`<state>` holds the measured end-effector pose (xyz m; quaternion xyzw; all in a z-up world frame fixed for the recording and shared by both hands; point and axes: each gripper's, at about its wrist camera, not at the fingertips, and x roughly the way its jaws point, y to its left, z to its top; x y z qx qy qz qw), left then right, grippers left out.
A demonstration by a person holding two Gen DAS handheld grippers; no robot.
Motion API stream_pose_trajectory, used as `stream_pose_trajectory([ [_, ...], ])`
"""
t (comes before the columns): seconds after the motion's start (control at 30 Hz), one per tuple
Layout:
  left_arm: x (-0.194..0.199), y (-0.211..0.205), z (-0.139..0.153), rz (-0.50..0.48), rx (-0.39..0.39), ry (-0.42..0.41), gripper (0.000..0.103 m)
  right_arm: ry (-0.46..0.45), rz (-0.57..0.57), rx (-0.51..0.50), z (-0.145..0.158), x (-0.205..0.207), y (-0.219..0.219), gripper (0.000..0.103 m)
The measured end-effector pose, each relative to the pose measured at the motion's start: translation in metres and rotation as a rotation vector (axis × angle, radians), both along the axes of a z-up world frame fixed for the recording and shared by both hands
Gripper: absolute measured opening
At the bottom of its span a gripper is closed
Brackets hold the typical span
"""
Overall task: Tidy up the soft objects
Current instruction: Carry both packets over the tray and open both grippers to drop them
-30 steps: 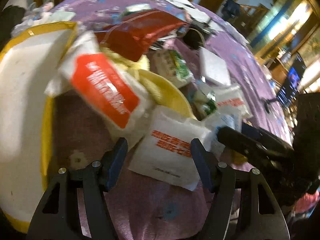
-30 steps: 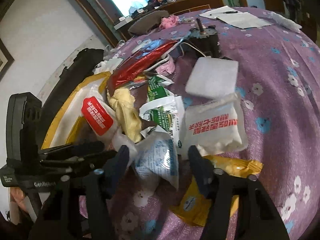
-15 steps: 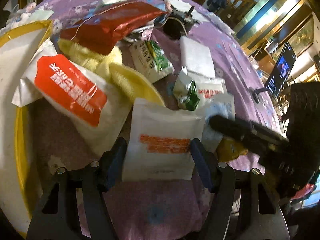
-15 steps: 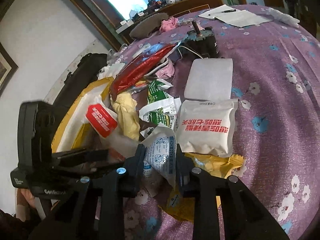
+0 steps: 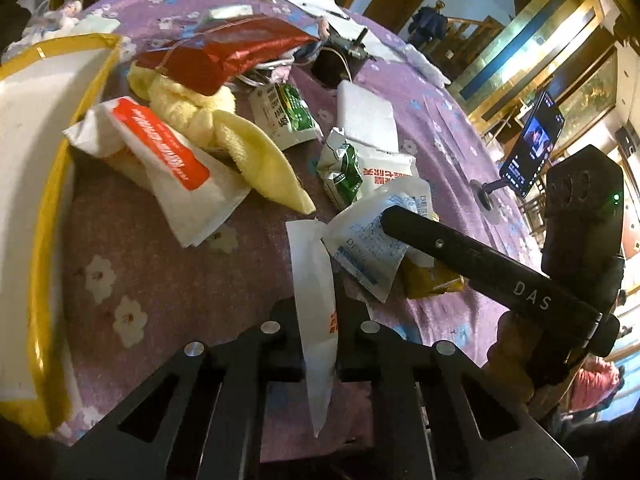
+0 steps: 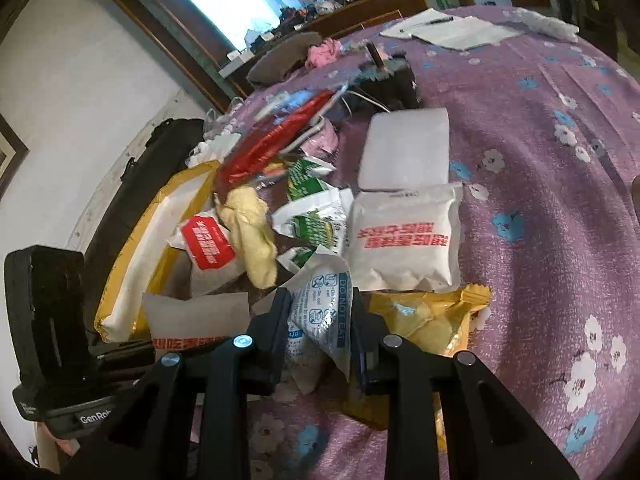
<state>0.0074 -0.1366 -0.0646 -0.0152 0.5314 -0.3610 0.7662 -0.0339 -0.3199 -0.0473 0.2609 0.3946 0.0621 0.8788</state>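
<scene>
My left gripper (image 5: pixel 316 312) is shut on a white packet with orange print (image 5: pixel 316 300), squeezed edge-on above the purple cloth; it also shows in the right wrist view (image 6: pixel 196 320). My right gripper (image 6: pixel 320 316) is shut on a white and blue desiccant pouch (image 6: pixel 324 312), seen in the left wrist view (image 5: pixel 372 240) under the right finger. Other soft things lie around: a yellow plush cloth (image 5: pixel 224 136), a white packet with a red label (image 5: pixel 168 156), green and white packets (image 6: pixel 316 224), a white pack with red print (image 6: pixel 404 240).
A yellow-rimmed white bag (image 5: pixel 44 128) lies at the left. A red foil bag (image 5: pixel 224 52), a white foam pad (image 6: pixel 404 152), a yellow wrapper (image 6: pixel 424 320), a dark box with cables (image 6: pixel 388 84) and papers (image 6: pixel 452 32) sit on the purple flowered cloth (image 6: pixel 540 160). A phone on a stand (image 5: pixel 532 144) is at the right.
My left gripper has closed on the orange-print packet and lifted it edge-on. My right gripper closed on the desiccant pouch half a second ago and still holds it.
</scene>
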Motion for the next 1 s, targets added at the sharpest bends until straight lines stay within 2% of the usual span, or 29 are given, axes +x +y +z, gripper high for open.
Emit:
stream_pose_trajectory([
  [0.13,-0.005,0.011,0.008,0.008,-0.05,0.013,0.008,-0.053,-0.041,-0.053,0.016,-0.009,0.006,0.027],
  [0.23,-0.005,0.031,0.028,0.026,-0.125,0.008,0.008,-0.098,-0.025,-0.04,0.031,-0.011,0.012,0.026],
  [0.43,0.011,0.102,0.067,0.186,-0.228,-0.045,0.008,-0.182,0.096,-0.045,0.059,0.007,0.054,0.026],
  [0.53,0.019,0.135,0.075,0.281,-0.226,-0.089,0.008,-0.187,0.178,-0.037,0.063,0.027,0.084,0.026],
  [0.63,0.035,0.169,0.066,0.38,-0.207,-0.081,0.008,-0.178,0.256,-0.033,0.062,0.048,0.121,0.026],
  [0.77,0.052,0.198,0.048,0.46,-0.176,-0.063,0.008,-0.158,0.318,-0.044,0.056,0.079,0.159,0.026],
  [0.87,0.063,0.206,0.034,0.479,-0.167,-0.025,0.008,-0.14,0.347,-0.059,0.05,0.095,0.181,0.026],
  [1.0,0.073,0.212,0.018,0.485,-0.141,0.006,0.008,-0.107,0.361,-0.132,0.036,0.107,0.202,0.026],
])
